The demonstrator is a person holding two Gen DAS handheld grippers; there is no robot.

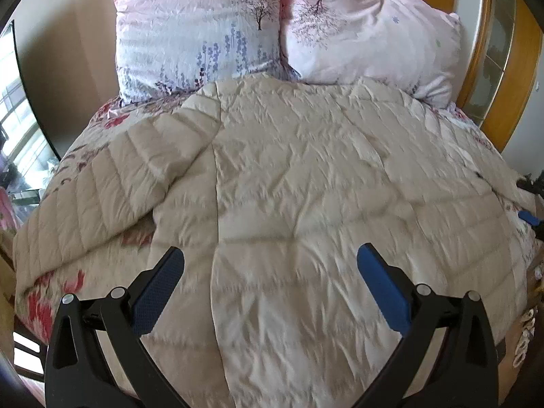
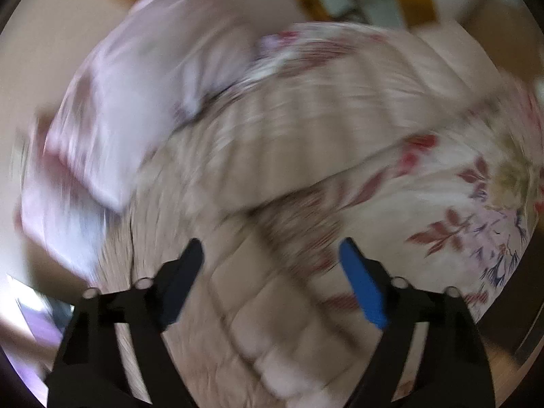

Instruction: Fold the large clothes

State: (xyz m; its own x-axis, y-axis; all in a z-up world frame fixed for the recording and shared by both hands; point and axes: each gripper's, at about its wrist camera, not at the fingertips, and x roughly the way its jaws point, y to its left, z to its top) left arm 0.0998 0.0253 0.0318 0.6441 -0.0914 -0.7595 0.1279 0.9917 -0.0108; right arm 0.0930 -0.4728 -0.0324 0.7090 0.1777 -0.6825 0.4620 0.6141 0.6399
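A large beige quilted down jacket (image 1: 289, 176) lies spread flat across the bed, one sleeve (image 1: 112, 176) stretched out to the left. My left gripper (image 1: 270, 255) is open and empty, hovering above the jacket's lower middle. In the right wrist view the picture is motion-blurred; the jacket (image 2: 272, 156) fills the middle and its sleeve runs toward the upper right. My right gripper (image 2: 270, 248) is open and empty above the jacket. A blue fingertip of the right gripper shows at the right edge of the left wrist view (image 1: 528, 217).
The jacket rests on a floral bedspread (image 1: 51, 306) with red flowers, also in the right wrist view (image 2: 459, 210). Two pink floral pillows (image 1: 200, 27) lean against the wall at the head. A wooden cabinet (image 1: 503, 78) stands to the right, a window (image 1: 20, 129) to the left.
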